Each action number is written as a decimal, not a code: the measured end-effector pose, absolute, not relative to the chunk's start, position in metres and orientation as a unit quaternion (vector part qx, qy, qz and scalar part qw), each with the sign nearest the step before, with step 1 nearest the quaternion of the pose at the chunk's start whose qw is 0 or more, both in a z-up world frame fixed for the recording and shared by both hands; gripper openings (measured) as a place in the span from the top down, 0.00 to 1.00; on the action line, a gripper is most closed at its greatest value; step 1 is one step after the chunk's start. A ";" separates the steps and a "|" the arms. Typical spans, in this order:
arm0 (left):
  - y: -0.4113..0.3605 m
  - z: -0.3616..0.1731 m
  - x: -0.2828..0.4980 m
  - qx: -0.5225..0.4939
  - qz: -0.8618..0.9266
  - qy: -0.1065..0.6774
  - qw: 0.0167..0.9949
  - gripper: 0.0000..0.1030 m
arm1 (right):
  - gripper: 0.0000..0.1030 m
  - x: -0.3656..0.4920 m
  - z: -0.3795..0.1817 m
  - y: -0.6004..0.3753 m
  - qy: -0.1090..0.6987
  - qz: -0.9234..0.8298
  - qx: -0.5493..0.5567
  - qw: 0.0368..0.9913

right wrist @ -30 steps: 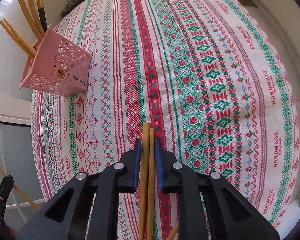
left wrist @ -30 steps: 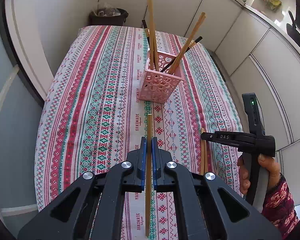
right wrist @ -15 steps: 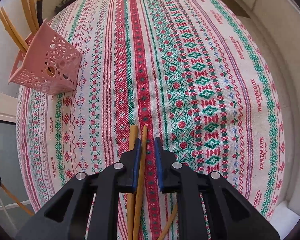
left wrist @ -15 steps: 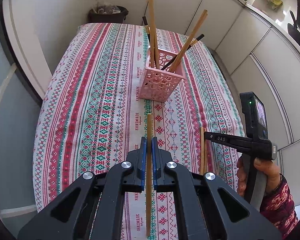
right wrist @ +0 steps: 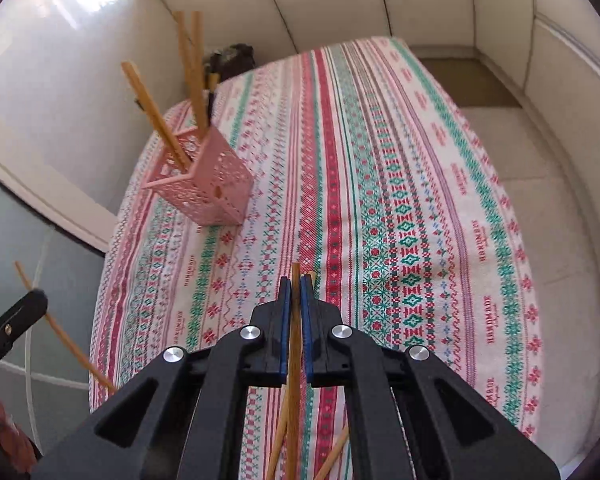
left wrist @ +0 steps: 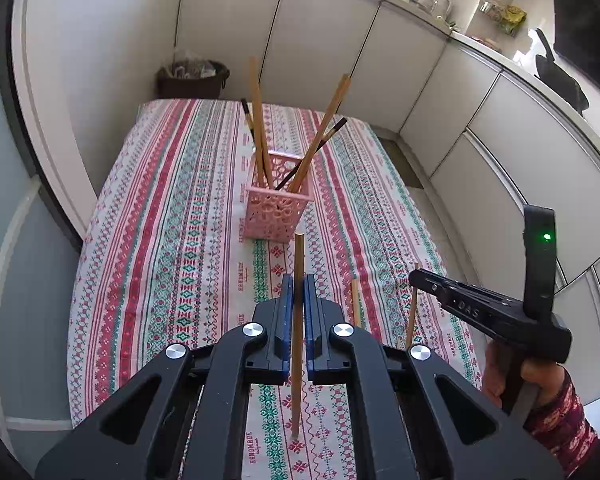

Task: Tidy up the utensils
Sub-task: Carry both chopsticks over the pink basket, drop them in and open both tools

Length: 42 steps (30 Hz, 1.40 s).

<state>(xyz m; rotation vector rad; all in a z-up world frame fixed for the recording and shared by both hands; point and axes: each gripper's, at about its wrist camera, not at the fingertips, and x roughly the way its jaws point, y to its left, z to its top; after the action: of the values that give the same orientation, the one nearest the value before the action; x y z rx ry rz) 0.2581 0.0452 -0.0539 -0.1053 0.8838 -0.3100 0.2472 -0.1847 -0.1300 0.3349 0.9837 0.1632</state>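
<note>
While each tool is being clamped on chopsticks, one stick could be slipping loose short of the basket.

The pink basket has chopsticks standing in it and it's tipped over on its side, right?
Not tipped over. The left wrist view shows the pink basket standing upright on the tablecloth, open end up. The chopsticks do stand in it, leaning outward.
</note>
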 end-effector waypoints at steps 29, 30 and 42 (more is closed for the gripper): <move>0.017 0.090 0.324 -0.002 -0.110 0.316 0.942 0.96 | 0.95 0.277 0.097 -0.214 0.329 0.094 0.172 0.924; 0.016 0.091 0.333 -0.002 -0.109 0.313 0.944 0.96 | 0.95 0.284 0.101 -0.212 0.324 0.093 0.170 0.926; 0.031 0.032 0.407 -0.045 -0.098 0.359 0.927 0.94 | 0.95 0.357 0.080 -0.177 0.323 0.106 0.152 0.928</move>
<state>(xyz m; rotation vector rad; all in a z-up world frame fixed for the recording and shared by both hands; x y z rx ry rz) 0.4070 0.0307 0.0316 -0.0921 0.7370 -0.2000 0.3568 -0.1769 0.0796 0.3114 0.6620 0.2177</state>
